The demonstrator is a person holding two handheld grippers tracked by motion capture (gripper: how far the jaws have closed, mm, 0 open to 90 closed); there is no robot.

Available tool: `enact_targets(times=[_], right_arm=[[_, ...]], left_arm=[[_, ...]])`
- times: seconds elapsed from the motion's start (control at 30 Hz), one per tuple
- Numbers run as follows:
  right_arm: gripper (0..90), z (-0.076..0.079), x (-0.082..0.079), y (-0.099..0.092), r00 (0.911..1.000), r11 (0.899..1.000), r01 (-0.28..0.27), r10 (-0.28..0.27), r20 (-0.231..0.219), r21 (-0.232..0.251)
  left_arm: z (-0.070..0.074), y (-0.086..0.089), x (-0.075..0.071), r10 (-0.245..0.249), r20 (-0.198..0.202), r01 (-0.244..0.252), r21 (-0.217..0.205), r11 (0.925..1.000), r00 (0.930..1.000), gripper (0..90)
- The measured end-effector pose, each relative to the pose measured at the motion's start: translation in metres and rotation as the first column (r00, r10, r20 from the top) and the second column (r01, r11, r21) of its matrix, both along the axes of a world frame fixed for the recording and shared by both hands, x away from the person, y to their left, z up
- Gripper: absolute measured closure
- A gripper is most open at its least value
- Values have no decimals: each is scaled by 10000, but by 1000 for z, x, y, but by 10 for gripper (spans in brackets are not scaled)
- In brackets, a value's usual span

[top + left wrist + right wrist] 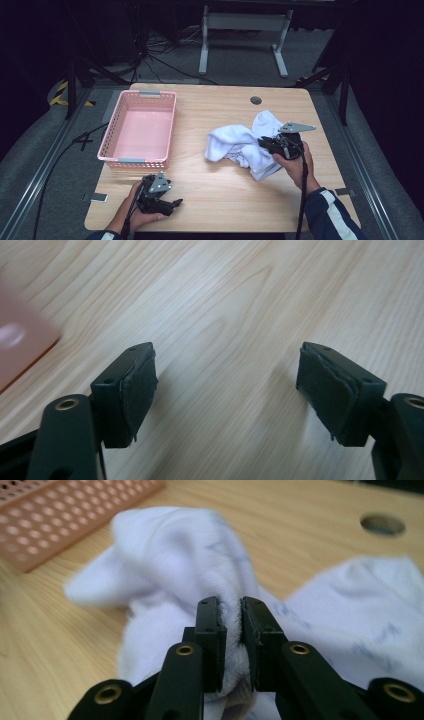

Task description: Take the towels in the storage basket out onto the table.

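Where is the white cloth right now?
In the high view the white cloth lies bunched on the right half of the table, right of the pink basket, with a fold pinched in the right claw.

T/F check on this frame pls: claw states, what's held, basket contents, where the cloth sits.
1. The right claw is shut on the white cloth. True: its pads pinch a fold of the fabric.
2. The left claw holds a corner of the cloth. False: it is open over bare wood, with nothing between its pads.
3. The pink basket has the cloth in it. False: it is empty; the cloth lies on the table to its right.
4. The basket sits at the table's left side in the high view. True.
5. Both claws touch the cloth. False: the left one rests near the table's front edge, apart from it.
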State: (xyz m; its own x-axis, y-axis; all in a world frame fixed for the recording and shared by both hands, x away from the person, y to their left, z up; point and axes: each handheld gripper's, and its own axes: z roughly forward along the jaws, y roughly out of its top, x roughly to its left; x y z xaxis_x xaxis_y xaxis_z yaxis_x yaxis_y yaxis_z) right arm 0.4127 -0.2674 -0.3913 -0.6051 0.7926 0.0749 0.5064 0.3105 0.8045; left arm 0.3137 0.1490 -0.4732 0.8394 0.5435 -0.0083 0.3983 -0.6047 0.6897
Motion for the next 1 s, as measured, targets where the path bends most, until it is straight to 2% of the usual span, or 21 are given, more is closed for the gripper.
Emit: enact_targets(times=[0.03,0.07,0.1,0.13,0.17,0.37,0.4,0.5,0.53,0.57,0.6,0.63,0.67,0.73,0.77,0.8,0.83,0.87,0.9,0.97,1.0], right_arm=[[777,-3,4,-4,9997,9999,105,-107,-225,-66],[775,-8,7,-9,9989,9990,283,-295,-356,-357],[775,-8,7,-9,9989,9990,283,-295,-356,-357],[770,-14,12,-14,9976,9947,508,-548,-433,-892],[769,-20,15,-19,9956,9928,632,-698,-623,-1016],[763,-33,20,-29,9844,9951,371,-521,-1682,-912],[763,-35,19,-28,9838,9947,268,-438,-1738,-989],[750,-32,13,-28,9856,9971,-79,-51,-1690,-761],[731,-30,11,-28,9861,9975,-146,29,-1660,-693],[683,-28,8,-27,9873,9971,-107,-13,-1586,-747],[568,-24,5,-27,9919,9930,127,-273,-1240,-1171],[501,-22,3,-27,9942,9885,339,-484,-960,-1475],[492,-17,-1,-27,9964,9847,552,-650,-544,-1655],[490,-10,-8,-29,9991,9914,353,-378,-174,-1263],[490,-10,-8,-29,9991,9914,353,-378,-174,-1263],[521,1,-18,-29,9989,9960,210,-173,437,-863],[521,1,-18,-29,9989,9960,210,-173,437,-863],[522,5,-22,-27,9983,9985,-99,129,568,-536],[517,9,-26,-23,9965,9984,-352,384,743,-440],[495,11,-31,-12,9926,9955,-869,898,814,-384],[483,10,-32,-6,9914,9933,-1030,1068,752,-522]], left_arm=[[2,-6,0,-126,71,126,-22,9999,9999,244],[5,-14,2,-376,185,379,-130,9992,9991,247],[5,-14,2,-376,185,379,-130,9992,9991,254],[9,-21,3,-466,245,474,-349,9983,9986,254],[12,-28,5,-542,444,565,-522,9970,9975,264],[31,-78,22,-1225,1144,1316,-761,9884,9859,288],[35,-88,27,-1332,1277,1437,-763,9867,9828,288],[45,-108,38,-1281,1431,1456,-1194,9821,9814,297],[48,-113,41,-1238,1459,1433,-1313,9809,9815,303],[52,-118,43,-1144,1515,1338,-1246,9831,9818,313],[53,-119,43,-1170,1549,1361,-1192,9835,9810,319],[54,-118,43,-1285,1627,1474,-1095,9830,9783,317],[54,-116,42,-1394,1626,1554,-904,9837,9768,311],[49,-106,39,-1492,1505,1591,-559,9857,9773,314],[49,-106,39,-1492,1505,1591,-559,9857,9773,313],[43,-94,37,-1461,1278,1517,-352,9878,9810,310],[43,-94,37,-1461,1278,1517,-352,9878,9810,310],[39,-85,36,-1475,1041,1508,-249,9882,9836,310],[35,-78,34,-1473,913,1490,-125,9888,9849,303],[28,-64,30,-1377,676,1382,-34,9904,9882,300],[25,-58,29,-1333,638,1337,-28,9910,9890,299]])
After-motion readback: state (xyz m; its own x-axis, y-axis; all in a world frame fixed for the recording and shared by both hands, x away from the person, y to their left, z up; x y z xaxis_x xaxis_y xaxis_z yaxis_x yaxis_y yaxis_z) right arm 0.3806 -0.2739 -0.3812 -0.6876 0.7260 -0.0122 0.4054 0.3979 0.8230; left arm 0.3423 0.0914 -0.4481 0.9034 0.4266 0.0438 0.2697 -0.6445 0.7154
